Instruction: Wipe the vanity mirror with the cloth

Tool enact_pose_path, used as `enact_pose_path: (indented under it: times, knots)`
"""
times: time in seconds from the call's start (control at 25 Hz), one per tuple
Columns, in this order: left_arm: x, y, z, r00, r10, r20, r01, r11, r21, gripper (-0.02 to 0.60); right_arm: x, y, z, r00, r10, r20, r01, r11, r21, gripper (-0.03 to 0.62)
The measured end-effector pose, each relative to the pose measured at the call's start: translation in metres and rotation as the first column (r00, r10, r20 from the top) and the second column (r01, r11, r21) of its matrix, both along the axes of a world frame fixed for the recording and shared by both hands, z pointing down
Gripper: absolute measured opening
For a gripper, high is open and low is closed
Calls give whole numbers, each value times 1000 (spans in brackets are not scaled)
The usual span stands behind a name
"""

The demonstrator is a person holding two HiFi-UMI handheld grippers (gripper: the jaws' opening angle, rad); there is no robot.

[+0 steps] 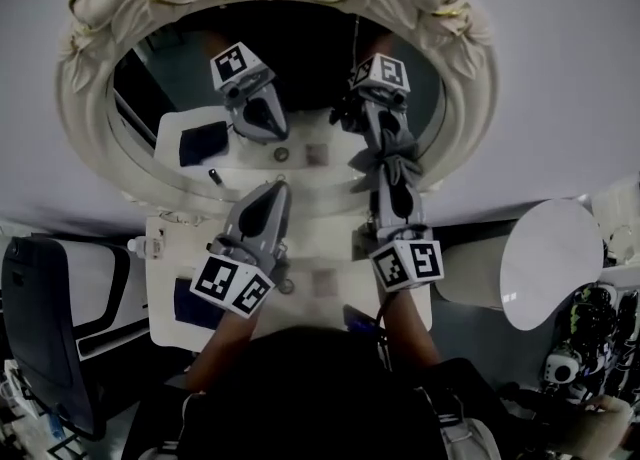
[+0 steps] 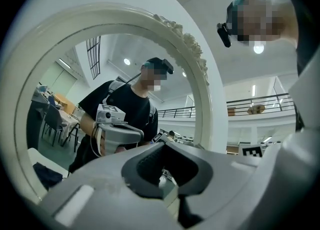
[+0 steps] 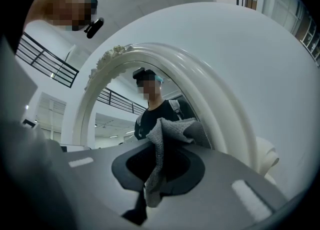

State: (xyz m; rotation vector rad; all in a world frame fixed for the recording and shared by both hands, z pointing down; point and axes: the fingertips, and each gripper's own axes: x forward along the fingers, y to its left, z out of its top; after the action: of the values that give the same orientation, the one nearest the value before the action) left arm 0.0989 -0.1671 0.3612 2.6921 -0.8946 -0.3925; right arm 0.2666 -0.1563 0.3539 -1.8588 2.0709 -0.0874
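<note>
The oval vanity mirror (image 1: 310, 58) stands in an ornate cream frame (image 1: 85, 138) with roses on top. My right gripper (image 1: 392, 170) is shut on a grey cloth (image 1: 385, 160), which it presses against the lower right of the glass. In the right gripper view the cloth (image 3: 162, 144) bunches out of the jaws (image 3: 159, 169) in front of the frame (image 3: 220, 104). My left gripper (image 1: 277, 186) is shut and holds nothing, its tip at the lower rim. In the left gripper view its jaws (image 2: 165, 166) face the glass inside the frame (image 2: 200, 89). Both grippers are reflected.
The mirror stands on a white table (image 1: 165, 278) with a dark blue item (image 1: 190, 303) and a small bottle (image 1: 150, 244) at its left. A black and white chair (image 1: 50, 308) is at the far left. A white round object (image 1: 550, 258) is at the right.
</note>
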Motion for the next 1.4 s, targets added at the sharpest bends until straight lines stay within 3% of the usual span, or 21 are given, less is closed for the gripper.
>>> enact_pose_path:
  times: [0.4,0.68,1.4]
  knots:
    - [-21,7,4,999,-43,-5,43,999,-7,2,-14,-1,-9,1000,-20,-9,20,1000,19,17]
    - [-86,-1,-6,996,-86,-29,87,996,7,2,-89,-22,-22,996,-78,-35,79,996,29,17]
    - [-172,3,-9,988,-145,-47,145,989,-3,2,-239,-58,-18,957,-282,-74,285,958,31,17]
